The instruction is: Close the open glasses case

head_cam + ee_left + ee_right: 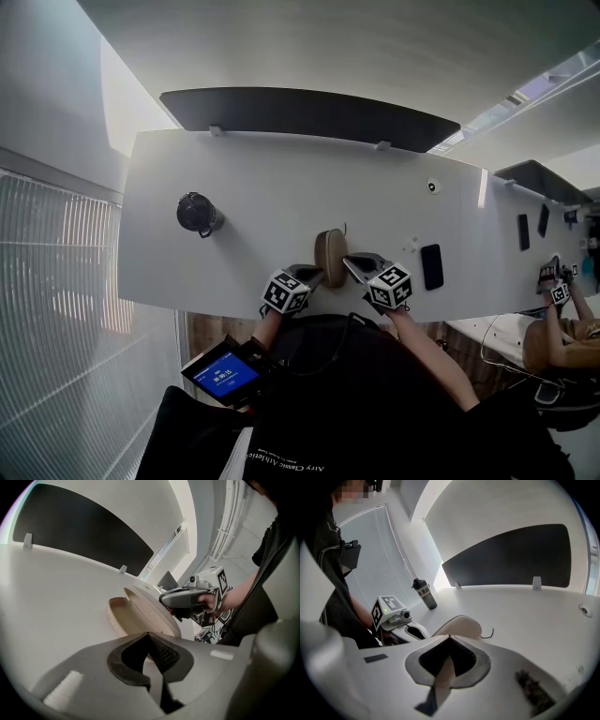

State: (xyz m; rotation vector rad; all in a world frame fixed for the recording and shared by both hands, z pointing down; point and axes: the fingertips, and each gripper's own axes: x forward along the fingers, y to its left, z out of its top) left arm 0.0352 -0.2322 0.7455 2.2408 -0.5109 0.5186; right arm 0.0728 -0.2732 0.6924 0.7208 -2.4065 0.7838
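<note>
I am flanking the part-open glasses case at the desk's near edge, my left claw and right claw both clenched empty, probably pressing its lid down next.

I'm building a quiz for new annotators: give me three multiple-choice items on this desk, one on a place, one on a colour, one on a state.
1. The bottle stands: A) left of the glasses case B) right of it C) on it.
2. The glasses case is: A) black B) red C) beige.
3. The glasses case is: A) shut B) open C) missing its lid.
Answers:
A: the head view shows the bottle to its left.
C: its shell is beige.
B: in the left gripper view it gapes open.
</note>
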